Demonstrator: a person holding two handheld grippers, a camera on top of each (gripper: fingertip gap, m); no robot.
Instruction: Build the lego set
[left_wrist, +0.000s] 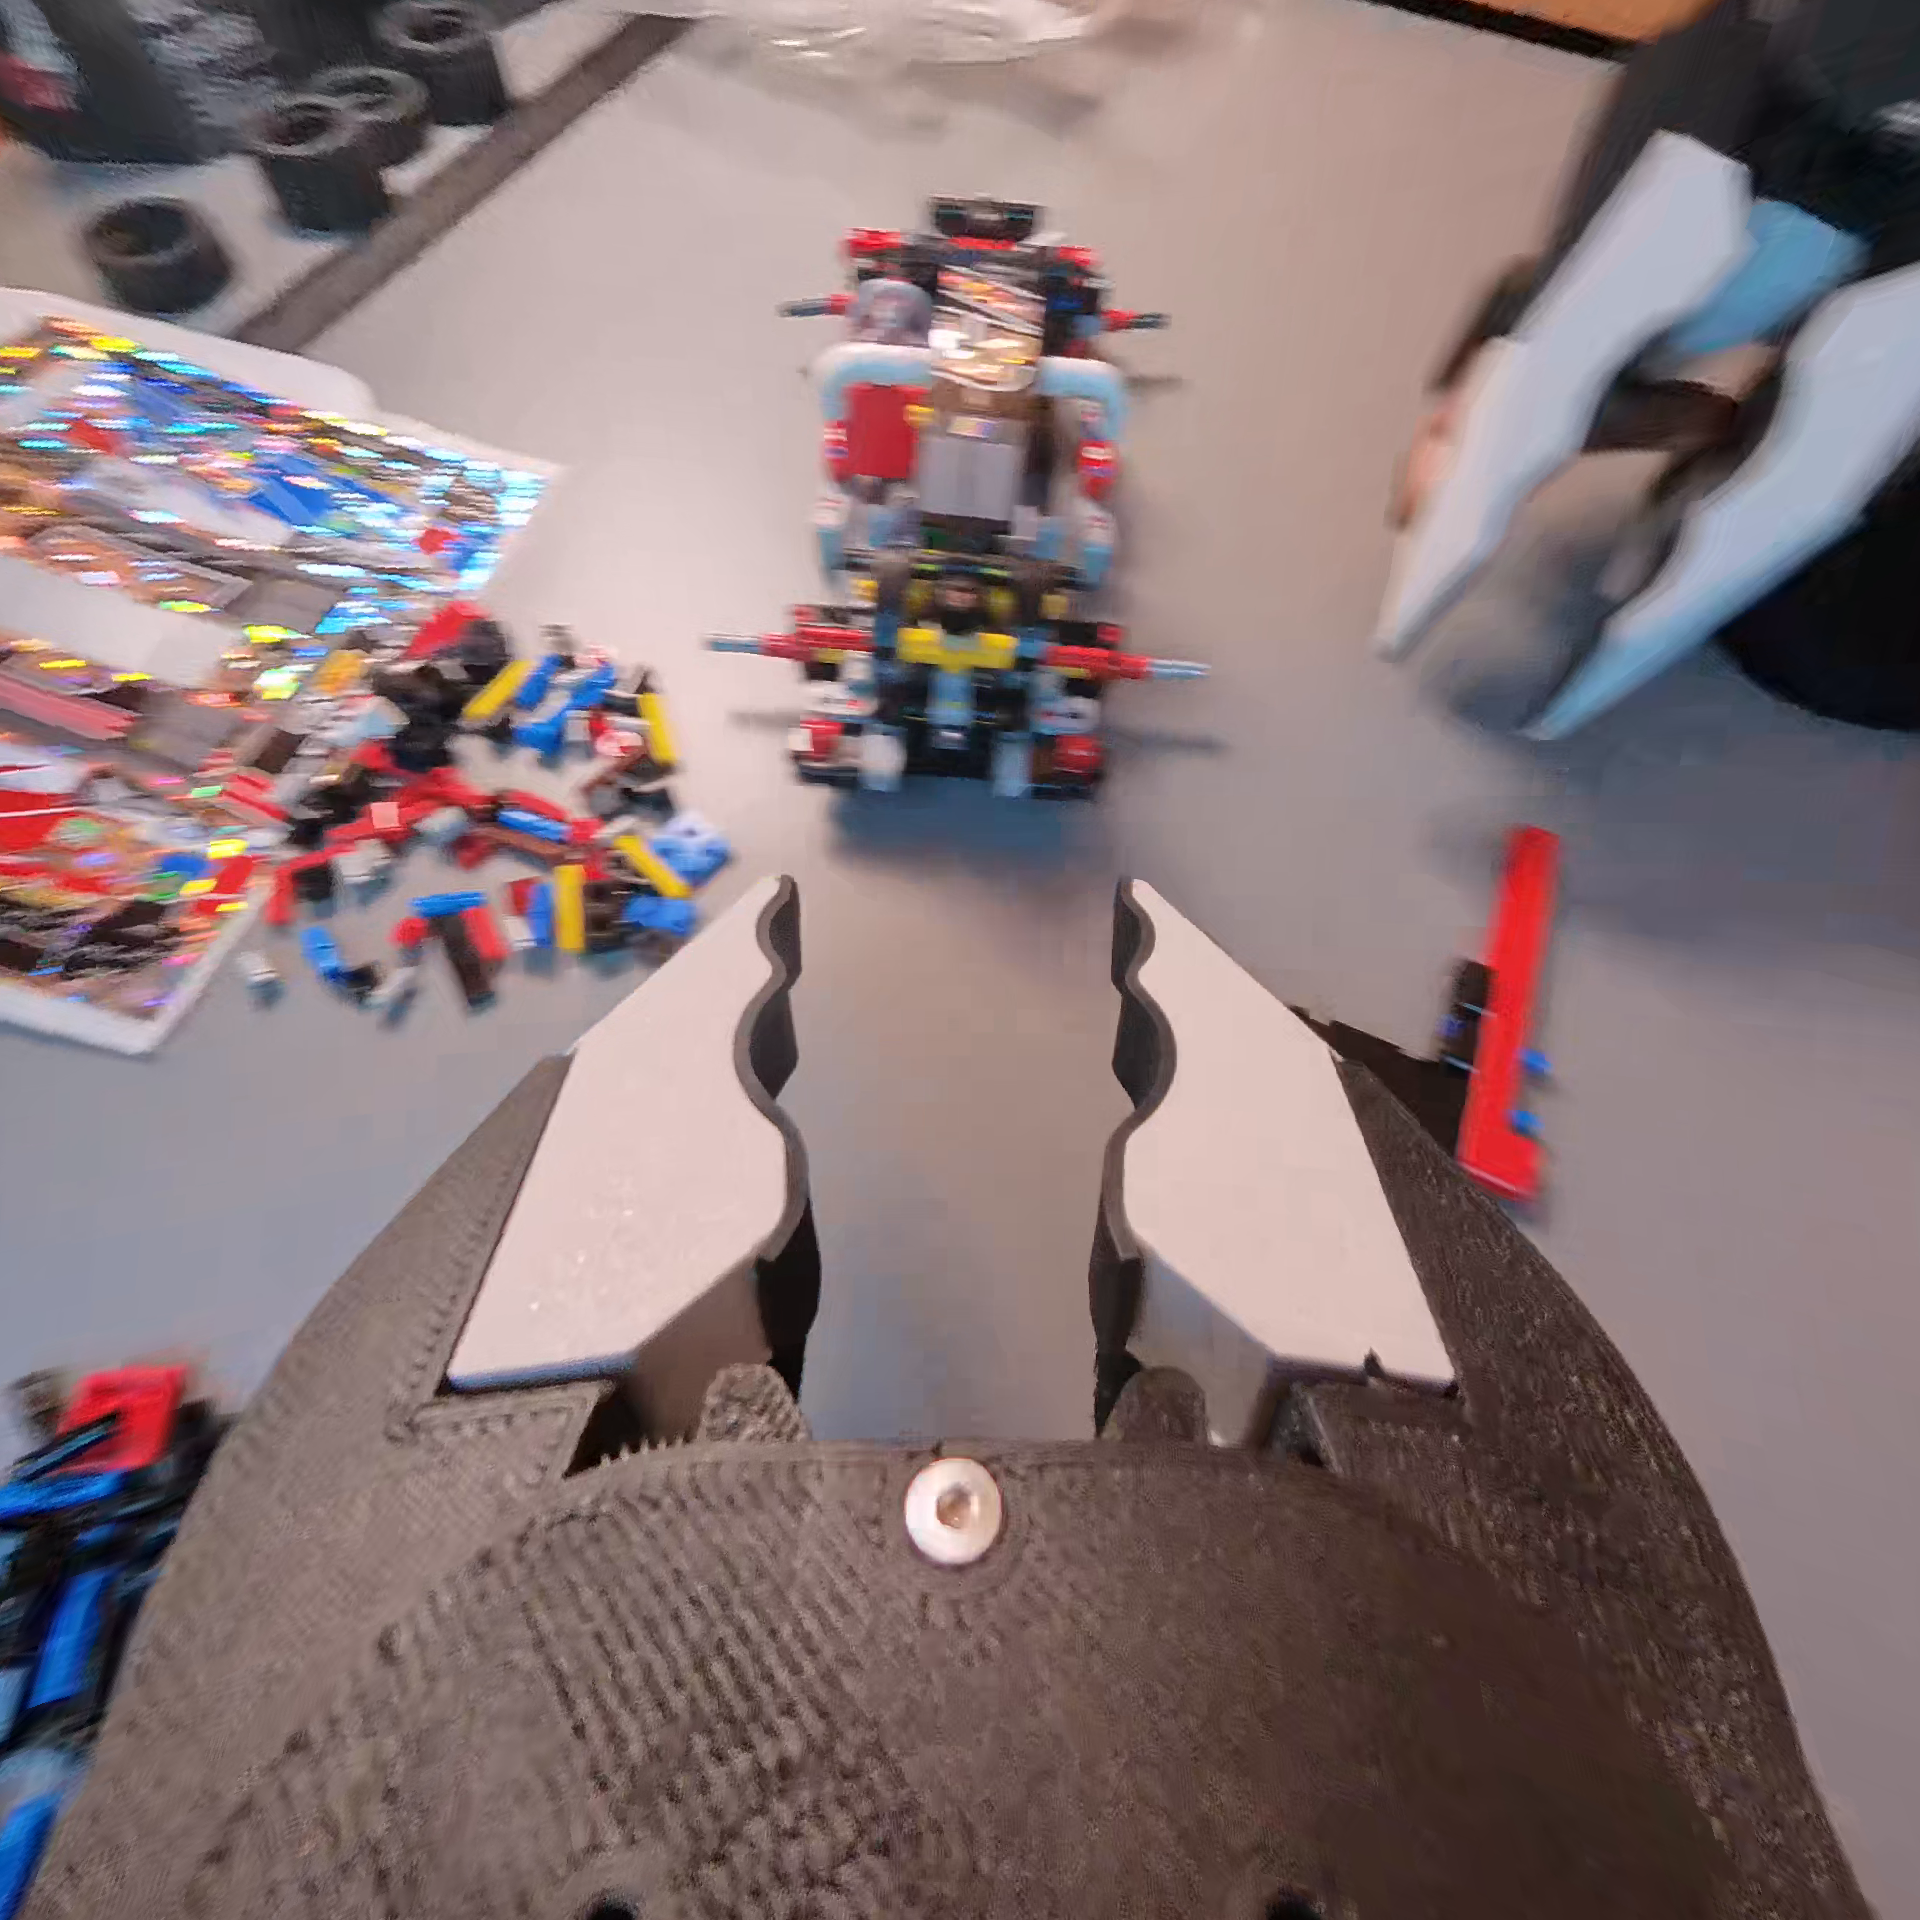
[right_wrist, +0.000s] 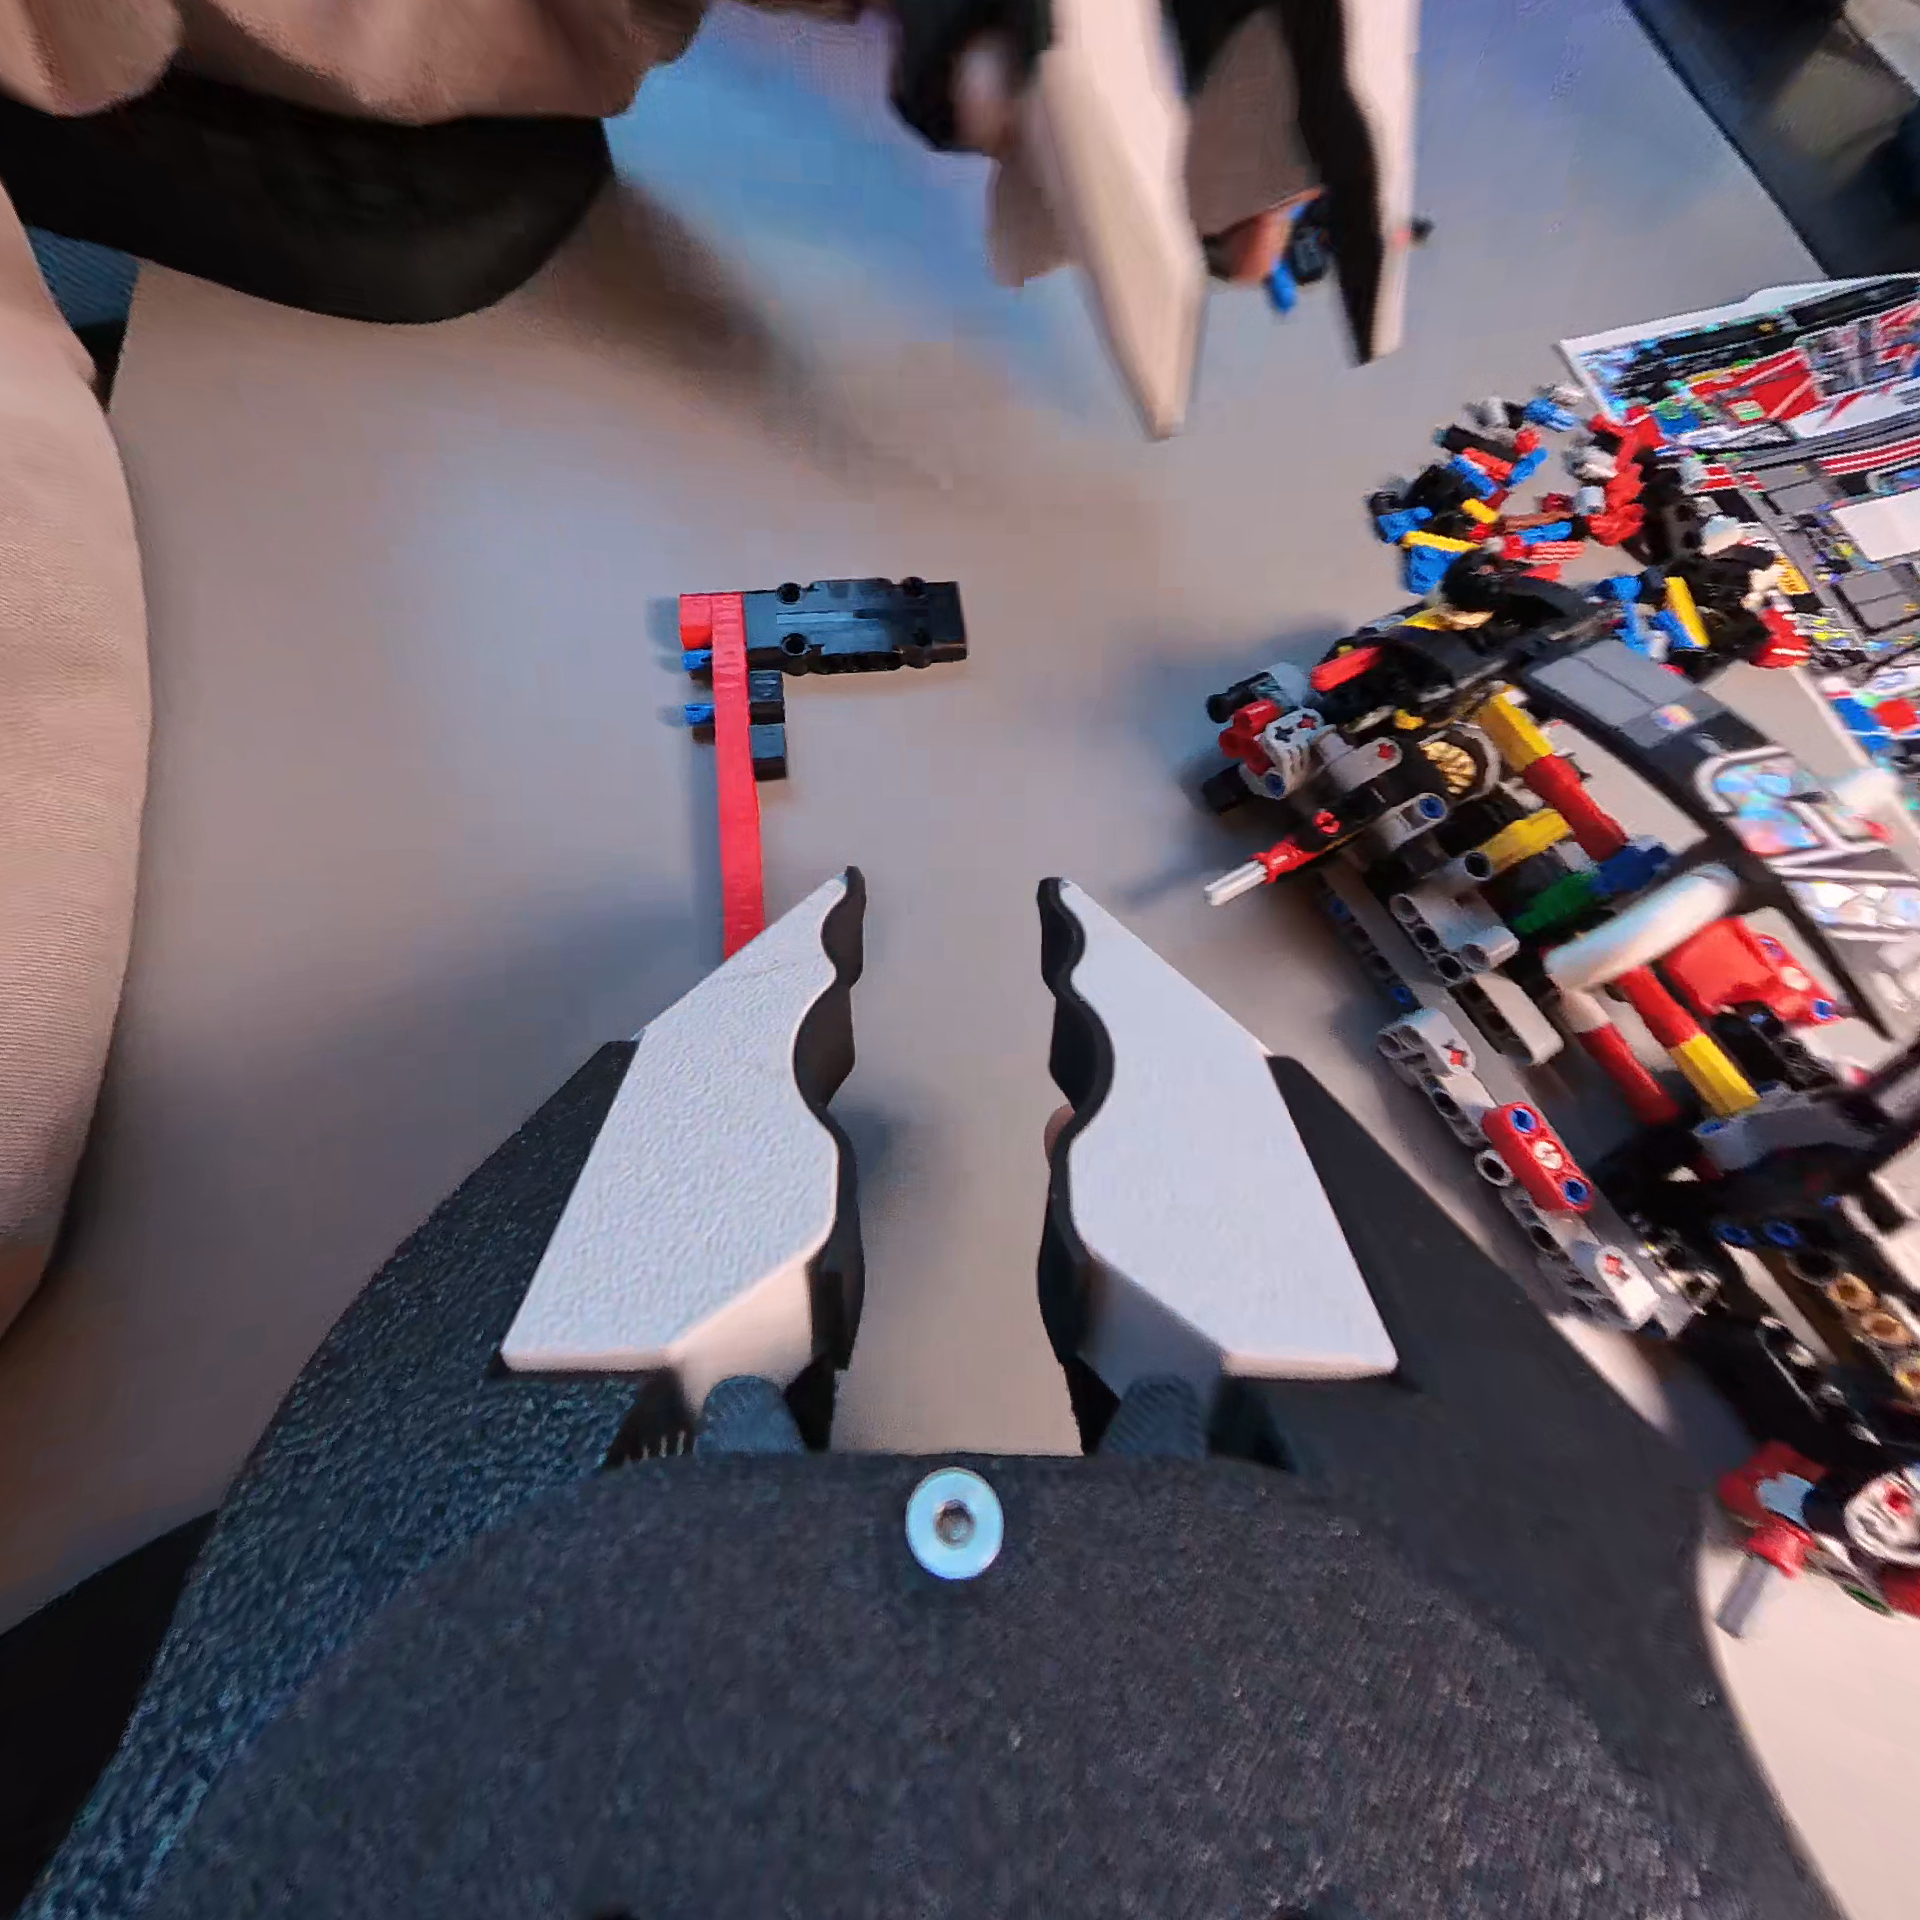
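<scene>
A partly built lego car chassis (left_wrist: 956, 520) stands on the grey table ahead of my left gripper (left_wrist: 956, 904), which is open, empty and held above the table. The chassis also shows at the right of the right wrist view (right_wrist: 1558, 935). A red beam with black parts (right_wrist: 738, 727) lies flat just ahead-left of my right gripper (right_wrist: 951, 888), which is open and empty. Its left finger hides the beam's near end. The same piece shows in the left wrist view (left_wrist: 1507, 1018). A pile of loose pieces (left_wrist: 499, 810) lies left of the chassis.
An instruction booklet (left_wrist: 156, 623) lies under and beside the pile. Black tyres (left_wrist: 312, 135) stand at the far left. A small blue, red and black assembly (left_wrist: 83, 1507) lies near left. A person's beige clothing (right_wrist: 62, 727) borders the table. The other gripper (right_wrist: 1268, 390) hovers open.
</scene>
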